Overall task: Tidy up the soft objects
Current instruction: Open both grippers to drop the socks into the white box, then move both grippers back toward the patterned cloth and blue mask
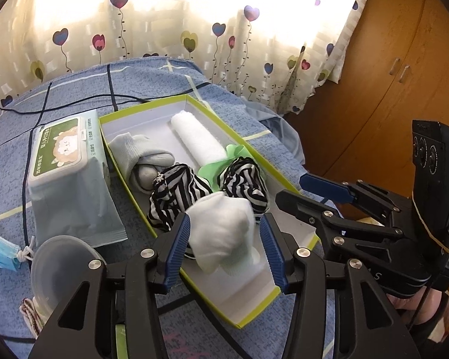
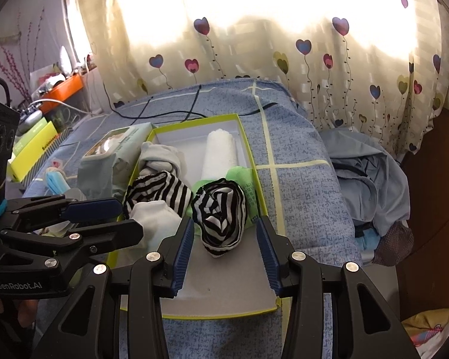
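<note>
Both grippers angle down over the box [image 1: 134, 161]. The left gripper [image 1: 226, 239] stands apart around a white sock bundle [image 1: 221, 227], not pressing it; the right gripper [image 2: 224, 239] gapes around a striped bundle [image 2: 221, 218]. Farther in lie a grey sock roll [image 1: 134, 155] and white towel roll [image 1: 197, 137].

Light source: you face a backlit curtain [image 1: 194, 30]; daylight pours through it in both views.
Glare: the curtain's upper part blows out to white, washing away its heart pattern there.
Brightness: the bed cover [image 2: 299, 164] and the box [image 2: 248, 155] are evenly lit; the wooden wardrobe [image 1: 389, 74] sits dimmer.
Shadows: soft ones lie under your gripper fingers [image 1: 179, 239].
Distortion: the fisheye bends straight edges and leaves dark corners.
Focus: the clear plastic dome [image 1: 63, 263] at your left view's lower edge looks hazy.
</note>
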Tool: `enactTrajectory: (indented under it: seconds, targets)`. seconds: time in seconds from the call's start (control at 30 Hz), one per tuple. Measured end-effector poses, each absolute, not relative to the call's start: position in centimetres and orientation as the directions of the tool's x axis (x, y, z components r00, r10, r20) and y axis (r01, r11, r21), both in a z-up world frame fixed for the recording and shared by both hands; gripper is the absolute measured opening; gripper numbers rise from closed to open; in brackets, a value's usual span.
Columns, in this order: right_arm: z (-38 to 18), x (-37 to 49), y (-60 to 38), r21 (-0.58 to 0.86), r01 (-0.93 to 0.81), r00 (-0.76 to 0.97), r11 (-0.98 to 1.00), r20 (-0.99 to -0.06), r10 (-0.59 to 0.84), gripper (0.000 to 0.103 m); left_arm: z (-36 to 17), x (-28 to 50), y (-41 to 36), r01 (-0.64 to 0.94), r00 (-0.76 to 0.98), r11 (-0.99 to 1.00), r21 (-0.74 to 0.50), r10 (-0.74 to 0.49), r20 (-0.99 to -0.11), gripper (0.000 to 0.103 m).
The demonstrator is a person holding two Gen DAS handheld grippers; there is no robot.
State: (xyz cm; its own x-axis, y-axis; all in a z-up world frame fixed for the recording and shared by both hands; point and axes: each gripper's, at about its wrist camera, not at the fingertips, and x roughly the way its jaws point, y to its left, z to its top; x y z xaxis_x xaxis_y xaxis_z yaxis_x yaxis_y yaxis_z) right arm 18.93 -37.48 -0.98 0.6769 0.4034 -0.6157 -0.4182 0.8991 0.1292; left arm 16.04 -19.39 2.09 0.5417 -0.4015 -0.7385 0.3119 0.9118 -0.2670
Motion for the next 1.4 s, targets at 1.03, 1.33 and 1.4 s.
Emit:
enactTrajectory:
  seconds: [1.03,1.33,1.4]
  targets:
    - [3.2,12.7,-34.0,0.091,-0.492,0.708,0.866,-0.538,0.459,0.050,6.0,10.5,-14.1,0.307,0.634,0.894,-0.325,-0.447,-0.631,0.050]
    - [3.7,11.8,-32.6,0.074,-0.512,0.702,0.856,-0.538,0.466,0.052,6.3,9.6,-12.4,0.292,0.656,0.899,-0.325,-0.436,-0.616,0.050]
    - [3.8,11.6,-32.4,0.071,-0.514,0.702,0.855,-0.539,0.466,0.052,6.3,9.4,-11.8,0.282,0.664,0.902,-0.327,-0.430,-0.612,0.050]
